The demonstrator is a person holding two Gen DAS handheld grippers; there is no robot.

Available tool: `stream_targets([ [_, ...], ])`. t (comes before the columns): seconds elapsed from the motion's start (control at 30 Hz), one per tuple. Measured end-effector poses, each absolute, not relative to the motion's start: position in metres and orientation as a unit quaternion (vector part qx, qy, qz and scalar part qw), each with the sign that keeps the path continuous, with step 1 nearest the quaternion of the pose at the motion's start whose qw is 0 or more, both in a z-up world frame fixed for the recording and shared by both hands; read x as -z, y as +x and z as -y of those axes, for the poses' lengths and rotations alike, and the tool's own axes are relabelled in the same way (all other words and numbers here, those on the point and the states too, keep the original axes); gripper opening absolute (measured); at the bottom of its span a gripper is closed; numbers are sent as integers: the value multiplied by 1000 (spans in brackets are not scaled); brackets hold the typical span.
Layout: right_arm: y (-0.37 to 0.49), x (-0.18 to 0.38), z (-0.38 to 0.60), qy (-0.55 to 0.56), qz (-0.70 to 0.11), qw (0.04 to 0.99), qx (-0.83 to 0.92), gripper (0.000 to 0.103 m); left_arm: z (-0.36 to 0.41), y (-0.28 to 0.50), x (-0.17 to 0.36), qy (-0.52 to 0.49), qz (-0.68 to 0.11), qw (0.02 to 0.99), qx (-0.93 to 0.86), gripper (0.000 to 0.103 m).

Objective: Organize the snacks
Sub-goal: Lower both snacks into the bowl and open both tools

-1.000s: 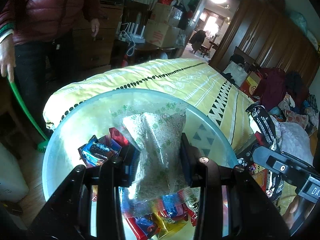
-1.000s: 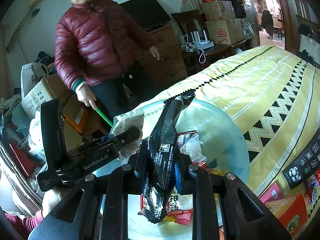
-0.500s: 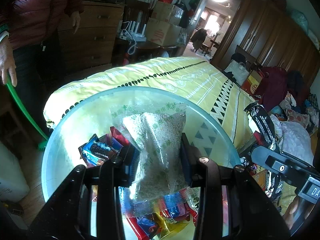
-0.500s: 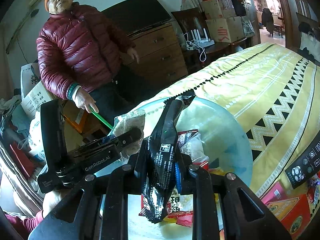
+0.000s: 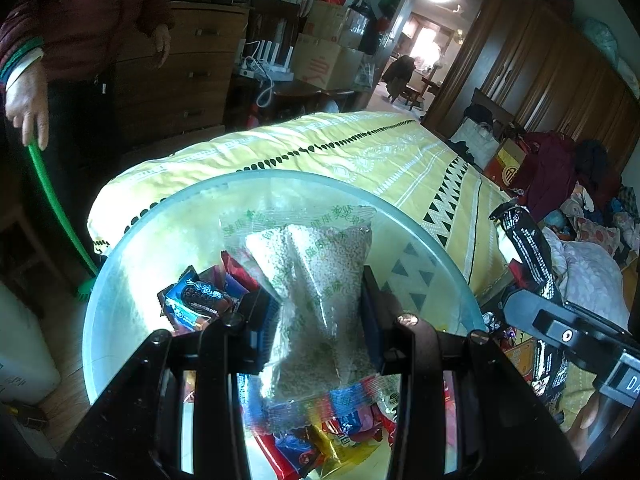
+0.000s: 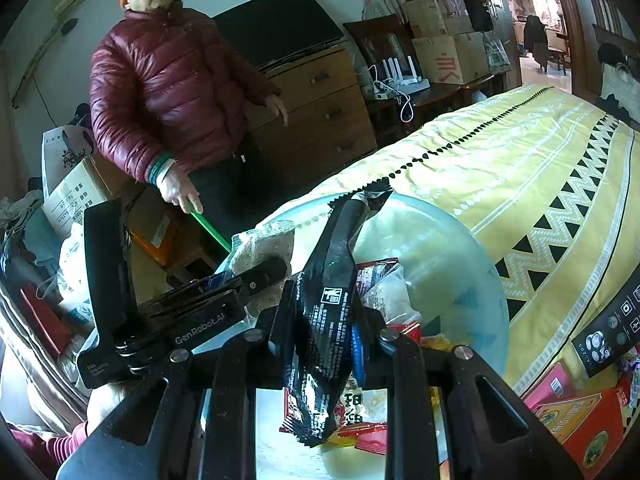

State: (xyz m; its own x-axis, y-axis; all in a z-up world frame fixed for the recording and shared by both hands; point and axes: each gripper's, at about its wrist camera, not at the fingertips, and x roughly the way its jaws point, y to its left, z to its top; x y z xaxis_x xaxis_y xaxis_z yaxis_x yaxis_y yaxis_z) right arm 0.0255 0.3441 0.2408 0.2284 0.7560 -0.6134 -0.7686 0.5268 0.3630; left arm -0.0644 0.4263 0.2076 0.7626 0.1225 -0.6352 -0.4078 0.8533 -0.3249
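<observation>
A wide translucent bowl [image 5: 120, 280] [image 6: 460, 264] rests on a yellow patterned bedspread and holds several wrapped snacks, among them a blue cookie packet [image 5: 196, 300]. My left gripper [image 5: 320, 312] is shut on a clear bag of pale grains [image 5: 320, 280], held upright over the bowl. My right gripper [image 6: 324, 332] is shut on a black snack packet [image 6: 324, 320], also upright above the bowl. In the left wrist view the black packet [image 5: 528, 248] and the right gripper's body show at the right edge. The grain bag [image 6: 260, 244] shows left of centre in the right wrist view.
A person in a maroon puffer jacket [image 6: 160, 92] stands beyond the foot of the bed, holding a green stick [image 6: 210, 230]. A wooden dresser [image 6: 320, 120] and cardboard boxes [image 6: 448, 56] stand behind. Red boxes [image 6: 580, 420] and a black carton [image 6: 608, 328] lie at the bed's right.
Both grippers and their packets have kept still. The person in the maroon jacket has shifted a little to the right in the right wrist view and leftward in the left wrist view.
</observation>
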Motion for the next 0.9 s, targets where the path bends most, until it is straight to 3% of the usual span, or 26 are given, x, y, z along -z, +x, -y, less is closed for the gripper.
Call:
stream_targets([
  [0.6,25,-236,-350,-7,-394,780,-487,28,-432,-70,-198,-239,-320,904,-154,38],
  [0.67,26,-236,-352,-7,-396,778,-488,36,-434,-72,-197,-243,-322,901,-161,39],
  [0.73,25,-236,-353,-10,-394,780,-487,50,-434,-73,-196,-245,-325,898,-169,48],
  [0.77,24,-237,-352,-10,-393,781,-486,54,-435,-75,-196,-245,-324,897,-173,60],
  [0.8,23,-238,-351,-11,-392,782,-484,54,-435,-76,-197,-245,-322,897,-179,71],
  [0.9,21,-244,-344,-6,-381,788,-484,54,-434,-83,-202,-240,-307,900,-197,87],
])
